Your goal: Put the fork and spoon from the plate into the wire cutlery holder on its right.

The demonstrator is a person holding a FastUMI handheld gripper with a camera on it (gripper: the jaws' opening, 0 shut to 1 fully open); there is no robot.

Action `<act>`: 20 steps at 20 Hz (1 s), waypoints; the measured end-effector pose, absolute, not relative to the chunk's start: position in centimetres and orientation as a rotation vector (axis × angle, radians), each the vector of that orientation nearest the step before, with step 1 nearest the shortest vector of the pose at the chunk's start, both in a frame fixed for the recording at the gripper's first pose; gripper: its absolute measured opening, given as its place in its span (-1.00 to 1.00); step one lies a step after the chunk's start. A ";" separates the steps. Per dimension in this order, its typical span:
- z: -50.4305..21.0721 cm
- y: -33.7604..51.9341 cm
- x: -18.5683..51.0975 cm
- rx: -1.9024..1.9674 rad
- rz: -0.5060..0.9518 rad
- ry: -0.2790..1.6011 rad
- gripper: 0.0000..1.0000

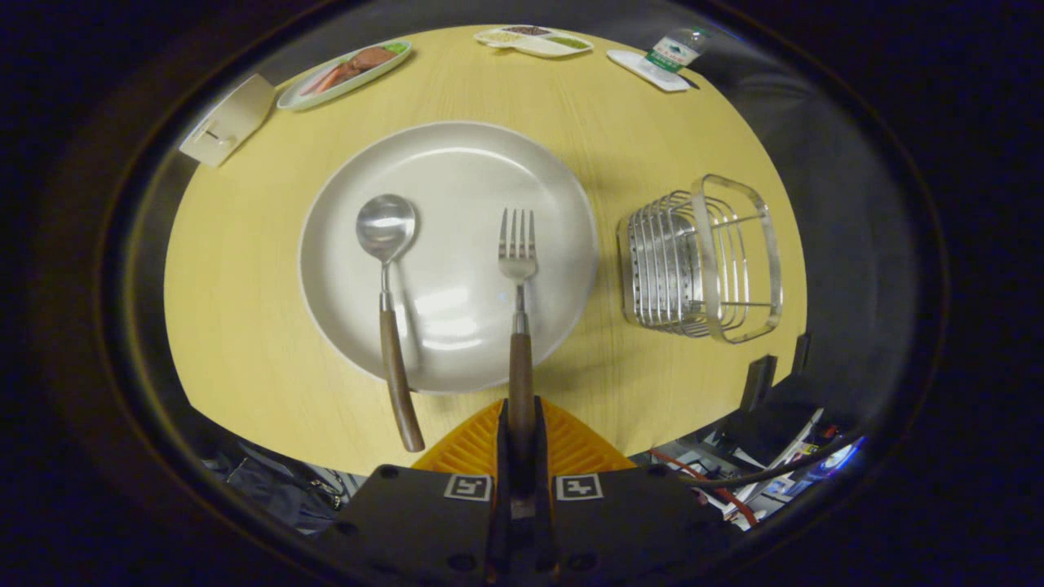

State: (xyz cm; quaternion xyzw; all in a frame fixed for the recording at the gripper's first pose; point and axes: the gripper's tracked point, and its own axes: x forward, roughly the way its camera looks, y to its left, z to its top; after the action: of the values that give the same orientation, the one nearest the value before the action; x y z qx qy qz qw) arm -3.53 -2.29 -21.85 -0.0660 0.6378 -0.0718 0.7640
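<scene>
Currently the claw (522, 424) is clamped on the fork (519, 326) handle's end. Risk: such an end grip lets the fork pivot and miss the holder (701, 261) ahead-right.

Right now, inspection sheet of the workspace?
Surface: round yellow wood-grain table.
Job's things: spoon and fork on white plate; wire cutlery holder right of plate, nothing seen inside.
Clutter: food trays, water bottle, beige stand at far edge.
Grippers: gripper shut on fork handle.
Cables: red and black cables below table edge.
Surroundings: dark booth wall.
</scene>
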 end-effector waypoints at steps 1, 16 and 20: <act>-21.0 -2.3 -3.5 -0.164 -0.154 1.386 -0.70; -10.0 -4.3 -5.1 -0.134 -0.233 1.406 -0.79; -7.6 -7.5 -5.8 -0.089 -0.283 1.446 -0.80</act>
State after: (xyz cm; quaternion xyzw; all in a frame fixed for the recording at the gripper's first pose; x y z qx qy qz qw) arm -5.76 -7.51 -7.64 -0.0407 0.6592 -0.1289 0.7397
